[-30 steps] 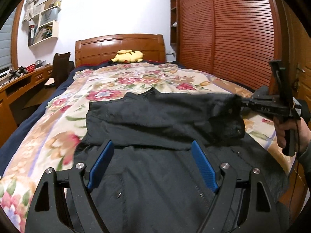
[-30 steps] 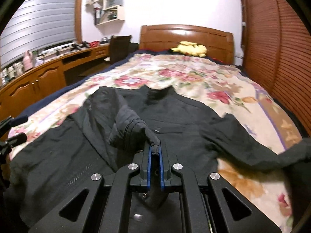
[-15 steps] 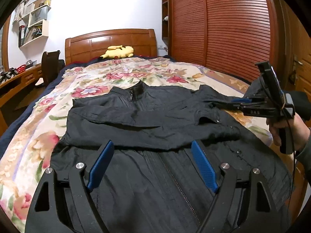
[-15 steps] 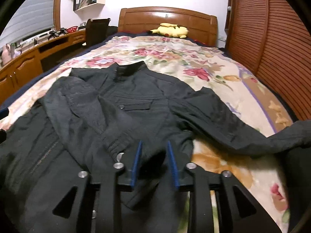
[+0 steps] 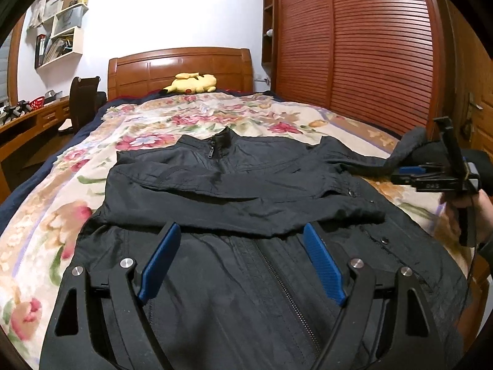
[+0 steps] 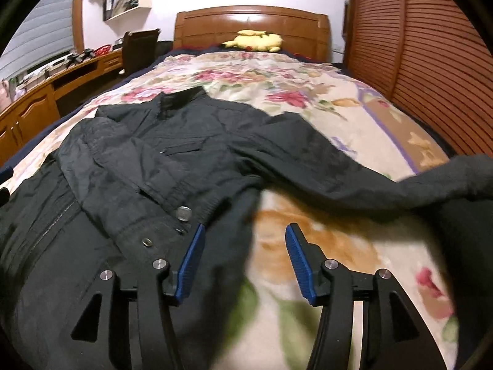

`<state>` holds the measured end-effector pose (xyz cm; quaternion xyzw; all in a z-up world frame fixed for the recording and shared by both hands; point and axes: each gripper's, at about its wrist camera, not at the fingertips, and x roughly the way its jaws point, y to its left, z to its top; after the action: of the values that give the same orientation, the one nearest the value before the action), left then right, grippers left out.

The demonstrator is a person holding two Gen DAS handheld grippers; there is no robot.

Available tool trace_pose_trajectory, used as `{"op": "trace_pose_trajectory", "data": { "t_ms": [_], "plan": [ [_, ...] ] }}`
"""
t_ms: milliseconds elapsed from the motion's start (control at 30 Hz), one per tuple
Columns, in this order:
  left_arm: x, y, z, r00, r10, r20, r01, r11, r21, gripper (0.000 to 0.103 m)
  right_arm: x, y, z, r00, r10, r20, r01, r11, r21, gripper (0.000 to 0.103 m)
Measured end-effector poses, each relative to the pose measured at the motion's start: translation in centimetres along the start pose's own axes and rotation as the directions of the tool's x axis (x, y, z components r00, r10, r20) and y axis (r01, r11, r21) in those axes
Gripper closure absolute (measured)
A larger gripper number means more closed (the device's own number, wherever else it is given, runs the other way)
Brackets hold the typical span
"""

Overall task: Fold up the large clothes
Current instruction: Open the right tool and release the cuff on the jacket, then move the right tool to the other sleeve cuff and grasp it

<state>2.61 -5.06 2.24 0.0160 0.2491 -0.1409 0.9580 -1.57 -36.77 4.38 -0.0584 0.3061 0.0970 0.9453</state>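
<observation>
Right claw (image 6: 245, 259) just opened, released sleeve (image 6: 129, 178) now lies across jacket (image 5: 246, 277) chest; nothing between pads; left claw (image 5: 242, 262) wide, empty, over jacket on bed (image 5: 46, 215)

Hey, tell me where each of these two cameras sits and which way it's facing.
Left wrist: on the open left gripper above the black zip-up jacket, facing the wooden headboard; the right gripper and a hand show.
Right wrist: on the right gripper, jaws just opened, over the jacket's right edge, facing the headboard.
Shared: jacket, floral bedspread, yellow plush toy.
</observation>
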Motion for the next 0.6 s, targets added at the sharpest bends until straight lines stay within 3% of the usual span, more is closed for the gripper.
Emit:
{"op": "trace_pose_trajectory", "data": {
  "t_ms": [167, 467, 533, 600],
  "plan": [
    [-0.1, 0.0, 0.0, 1.000, 0.000, 0.007, 0.000, 1.000, 0.006, 0.020, -2.9, -1.8, -0.3, 0.995, -0.094, -0.018, 0.094, 0.996, 0.009, 0.047],
    [0.0, -0.1, 0.0, 1.000, 0.000, 0.009, 0.000, 1.000, 0.011, 0.020, -8.0, -5.6, 2.1, 0.975, -0.219, 0.047, 0.217, 0.975, 0.053, 0.046],
    [0.0, -0.2, -0.1, 1.000, 0.000, 0.009, 0.000, 1.000, 0.013, 0.020, -8.9, -7.0, 3.0, 0.968, -0.244, 0.063, 0.240, 0.968, 0.074, 0.034],
    [0.1, -0.3, -0.1, 1.000, 0.000, 0.008, 0.000, 1.000, 0.013, 0.020, -9.3, -8.3, 3.7, 0.963, -0.261, 0.067, 0.254, 0.962, 0.100, 0.029]
  ]
}}
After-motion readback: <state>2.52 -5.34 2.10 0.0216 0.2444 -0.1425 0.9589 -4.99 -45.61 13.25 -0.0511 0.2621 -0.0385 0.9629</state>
